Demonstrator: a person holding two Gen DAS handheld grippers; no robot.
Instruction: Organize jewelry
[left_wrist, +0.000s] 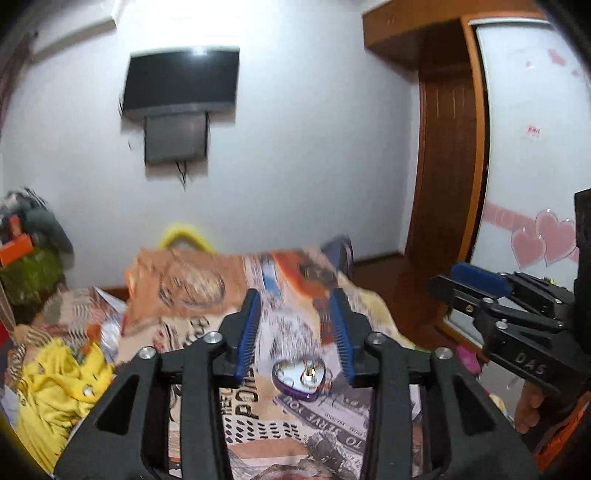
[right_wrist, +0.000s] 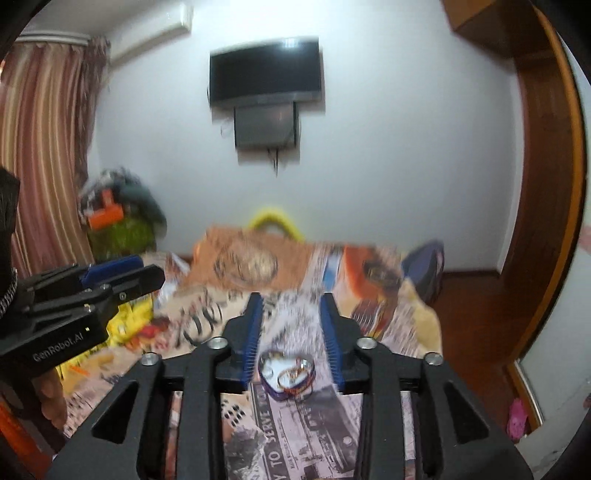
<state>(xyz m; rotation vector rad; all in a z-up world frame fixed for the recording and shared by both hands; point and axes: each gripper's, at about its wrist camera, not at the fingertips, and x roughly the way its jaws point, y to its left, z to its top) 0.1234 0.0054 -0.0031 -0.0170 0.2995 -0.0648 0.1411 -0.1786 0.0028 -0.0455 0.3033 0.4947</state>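
- We're looking along both tools at once: the left hand-held gripper (left_wrist: 297, 334) has its blue pads parted with nothing between them, and the right hand-held gripper (right_wrist: 291, 332) shows the same parted, empty stance.
- The thing to sort is a purple heart-shaped jewelry box (right_wrist: 287, 376) lying open on the bed (right_wrist: 413, 310), with what look like rings and a thin bangle in it; the blur keeps us from counting them.
- From the left wrist view that box (left_wrist: 300, 377) sits below and between the fingers, a touch toward the right finger, with its point aimed toward the camera.
- From the right wrist view it lies almost centred under the gap, below the fingertips, not touching either pad.
- We judge neither hand clearly nearer; both hang above the box, so the next move is a drop downward.
- The bed wears a busy newsprint-patterned sheet, with yellow clothing (left_wrist: 59, 387) heaped on its left.
- Beyond it: a white wall, a wall-mounted television (right_wrist: 266, 72), striped curtains (right_wrist: 44, 147) and a wooden wardrobe (left_wrist: 447, 147).
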